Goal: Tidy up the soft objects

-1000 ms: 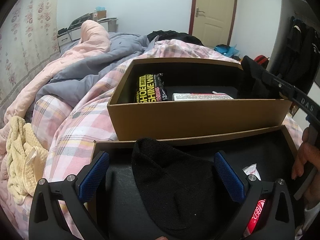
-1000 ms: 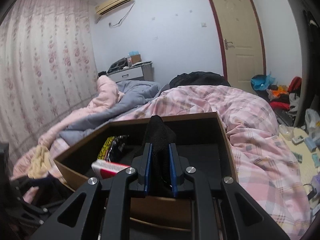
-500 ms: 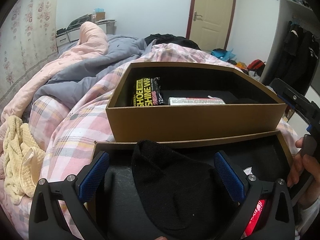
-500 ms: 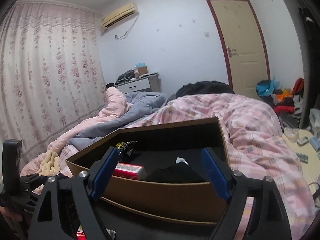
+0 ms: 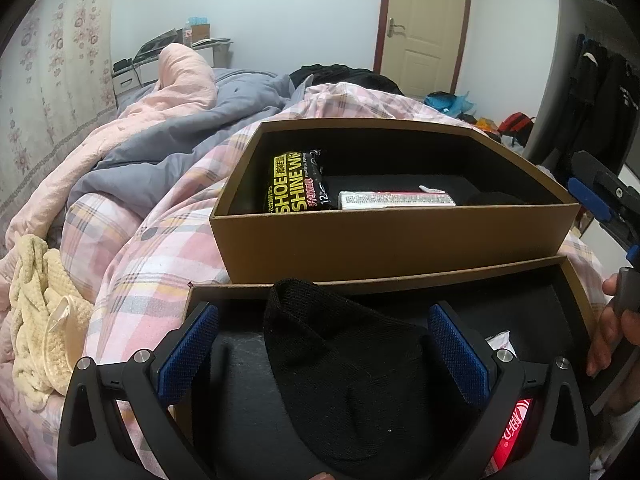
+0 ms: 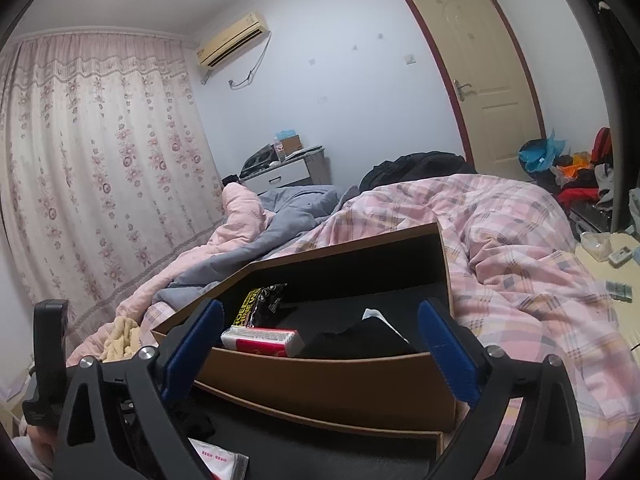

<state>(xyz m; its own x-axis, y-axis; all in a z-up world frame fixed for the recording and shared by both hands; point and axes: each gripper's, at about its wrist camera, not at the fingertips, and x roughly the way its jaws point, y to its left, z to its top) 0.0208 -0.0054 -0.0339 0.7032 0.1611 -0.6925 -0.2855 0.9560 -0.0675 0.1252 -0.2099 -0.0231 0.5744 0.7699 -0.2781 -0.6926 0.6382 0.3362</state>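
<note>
Your right gripper has just been opening, jaws apart, empty; its black sock lies in the far box. Left gripper, jaws apart, straddles another sock in the near tray, poised to grab.

This is a lived-in home bedroom. Ahead of the tongs lies an unmade bed with a pink plaid quilt. Floral curtains hang to their left, an air conditioner sits high on the wall, and a cream door stands beyond to the right.
</note>
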